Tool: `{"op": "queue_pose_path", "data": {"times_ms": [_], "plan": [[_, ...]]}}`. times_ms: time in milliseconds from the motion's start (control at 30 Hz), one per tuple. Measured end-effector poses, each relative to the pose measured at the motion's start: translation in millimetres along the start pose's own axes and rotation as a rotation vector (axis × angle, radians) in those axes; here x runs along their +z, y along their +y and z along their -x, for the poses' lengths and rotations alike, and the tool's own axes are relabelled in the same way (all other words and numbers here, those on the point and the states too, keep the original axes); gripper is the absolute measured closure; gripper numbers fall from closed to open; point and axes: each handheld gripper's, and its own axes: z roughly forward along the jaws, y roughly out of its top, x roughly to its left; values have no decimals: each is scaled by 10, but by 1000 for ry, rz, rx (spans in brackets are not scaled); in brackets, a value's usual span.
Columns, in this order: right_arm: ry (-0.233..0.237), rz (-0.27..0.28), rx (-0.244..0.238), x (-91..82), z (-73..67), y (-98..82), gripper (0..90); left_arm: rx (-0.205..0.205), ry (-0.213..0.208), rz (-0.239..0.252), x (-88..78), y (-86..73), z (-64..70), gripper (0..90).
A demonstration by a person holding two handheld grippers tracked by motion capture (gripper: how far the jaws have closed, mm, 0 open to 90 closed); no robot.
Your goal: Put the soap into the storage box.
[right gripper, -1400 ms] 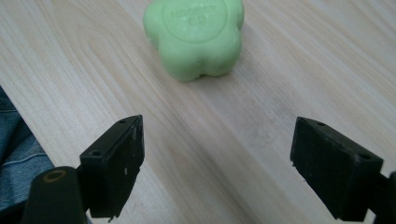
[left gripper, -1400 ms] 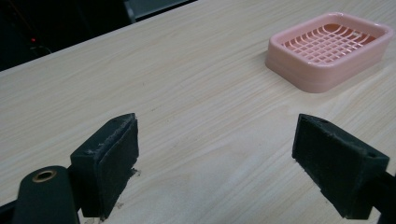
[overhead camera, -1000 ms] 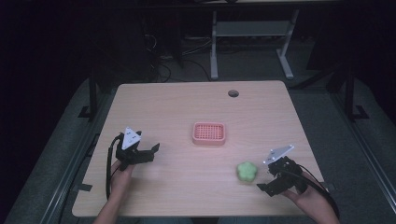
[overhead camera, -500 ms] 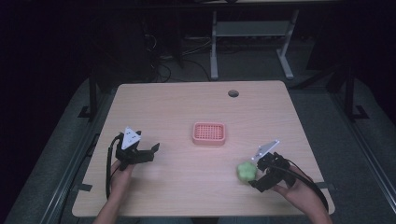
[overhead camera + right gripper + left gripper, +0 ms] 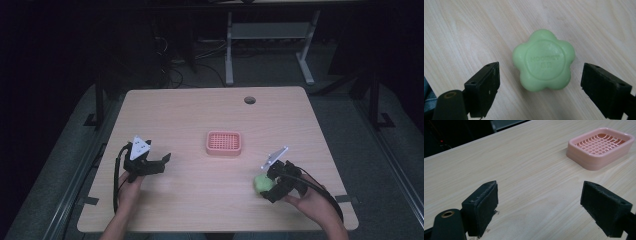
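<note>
Closing on the soap [image 5: 544,63] comes next, I judge: my right tongs [image 5: 272,184] gape wide, empty, astride it on the table [image 5: 210,115] at 4 o'clock from the dish [image 5: 223,142]. I should centre it, then squeeze its flat sides gently, since it may slip. My left tongs [image 5: 162,162] rest wide, empty, at 8 o'clock.

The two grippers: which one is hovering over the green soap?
The right gripper, at the table's near right; the flower-shaped green soap lies between its open jaws. The left gripper has bare table between its jaws.
</note>
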Motion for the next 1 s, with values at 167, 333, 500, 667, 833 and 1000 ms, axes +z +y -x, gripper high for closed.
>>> {"op": "queue_pose_path", "data": {"times_ms": [167, 333, 500, 667, 833, 1000], "plan": [[-1, -31, -5, 60, -3, 58, 151, 0, 0, 3, -1, 2, -1, 143], [-6, -51, -7, 97, 1, 105, 151, -2, 1, 5, -4, 4, -2, 143], [-3, -70, -9, 136, -4, 145, 151, -6, -1, 4, -6, 6, -2, 143], [-4, -87, -13, 179, -3, 179, 151, -4, 0, 4, -8, 5, -7, 143], [-14, -108, -15, 228, 2, 199, 154, -6, 0, 5, -10, 4, -11, 143], [-16, -127, -6, 274, 10, 212, 159, -7, 1, 8, -12, 4, -17, 143]]}}
